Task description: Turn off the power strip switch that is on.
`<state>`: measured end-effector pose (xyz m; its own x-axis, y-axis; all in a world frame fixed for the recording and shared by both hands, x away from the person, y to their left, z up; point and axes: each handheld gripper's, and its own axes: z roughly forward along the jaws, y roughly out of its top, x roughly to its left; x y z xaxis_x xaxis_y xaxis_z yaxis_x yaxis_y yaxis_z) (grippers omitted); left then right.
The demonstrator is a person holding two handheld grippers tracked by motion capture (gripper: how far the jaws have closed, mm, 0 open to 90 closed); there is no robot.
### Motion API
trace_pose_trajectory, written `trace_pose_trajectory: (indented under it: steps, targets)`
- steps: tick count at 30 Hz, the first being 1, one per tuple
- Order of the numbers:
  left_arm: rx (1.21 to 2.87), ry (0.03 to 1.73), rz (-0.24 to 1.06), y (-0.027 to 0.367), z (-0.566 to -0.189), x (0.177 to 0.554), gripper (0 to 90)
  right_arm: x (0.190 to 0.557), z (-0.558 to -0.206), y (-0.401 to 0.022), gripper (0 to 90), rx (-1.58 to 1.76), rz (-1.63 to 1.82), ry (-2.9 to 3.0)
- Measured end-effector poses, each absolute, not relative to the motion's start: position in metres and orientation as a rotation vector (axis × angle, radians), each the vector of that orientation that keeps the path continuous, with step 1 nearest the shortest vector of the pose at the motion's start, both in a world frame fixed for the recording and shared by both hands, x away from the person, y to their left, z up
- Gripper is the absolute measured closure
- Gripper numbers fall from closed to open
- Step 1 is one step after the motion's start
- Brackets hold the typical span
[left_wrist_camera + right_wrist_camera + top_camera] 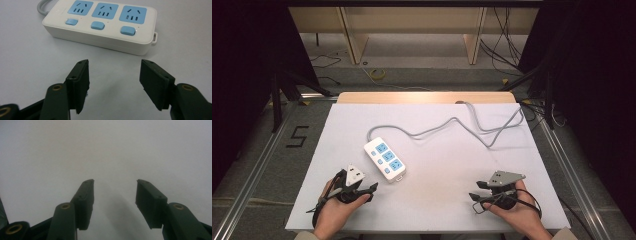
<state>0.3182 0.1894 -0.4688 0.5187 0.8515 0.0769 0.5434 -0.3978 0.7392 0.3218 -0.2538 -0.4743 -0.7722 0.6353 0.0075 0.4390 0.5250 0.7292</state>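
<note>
A white sheet [452, 165] covers the table and takes up the middle of the high view, its near edge along the bottom of the frame and its far edge just short of a bare wooden strip [426, 97] of tabletop. One white power strip [385, 159] lies left of centre on the sheet, set on a slant, well clear of every edge. Its grey cord [452, 122] leaves the upper left end, snakes to the right across the upper part of the sheet and loops back near the right edge before running off the far side.

The strip carries three blue socket faces and three blue switches, all plain in the left gripper view, where the power strip [102, 23] fills the upper part of the frame with a small loop at its right end.

There are two grippers, one in each hand. The left gripper [373, 188] sits at the lower left of the high view, just below the strip's near end and apart from it; its jaws stand wide apart with nothing between them. The right gripper [476, 191] sits at the lower right, near the sheet's near edge, jaws likewise spread wide and empty over bare sheet [105, 152]. Between the two grippers the sheet is open, as is the whole right-hand middle.
</note>
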Motion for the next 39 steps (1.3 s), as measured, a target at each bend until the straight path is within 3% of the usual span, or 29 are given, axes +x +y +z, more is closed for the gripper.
trace_pose_trajectory:
  steps: [5,9,11,39]
  targets:
    - [2.107,1.137,0.603,0.191,-0.467,0.318,53.7,0.321,-0.474,-0.253,47.5,0.891,1.088,2.503]
    - [2.123,1.168,0.62,0.193,-0.463,0.317,80.7,0.321,-0.474,-0.254,46.8,0.898,1.096,2.492]
    - [2.129,1.183,0.617,0.194,-0.461,0.317,89.3,0.321,-0.474,-0.254,46.7,0.897,1.097,2.49]
    - [2.12,1.274,0.565,0.18,-0.442,0.347,89.7,0.319,-0.475,-0.256,43.3,0.923,1.099,2.474]
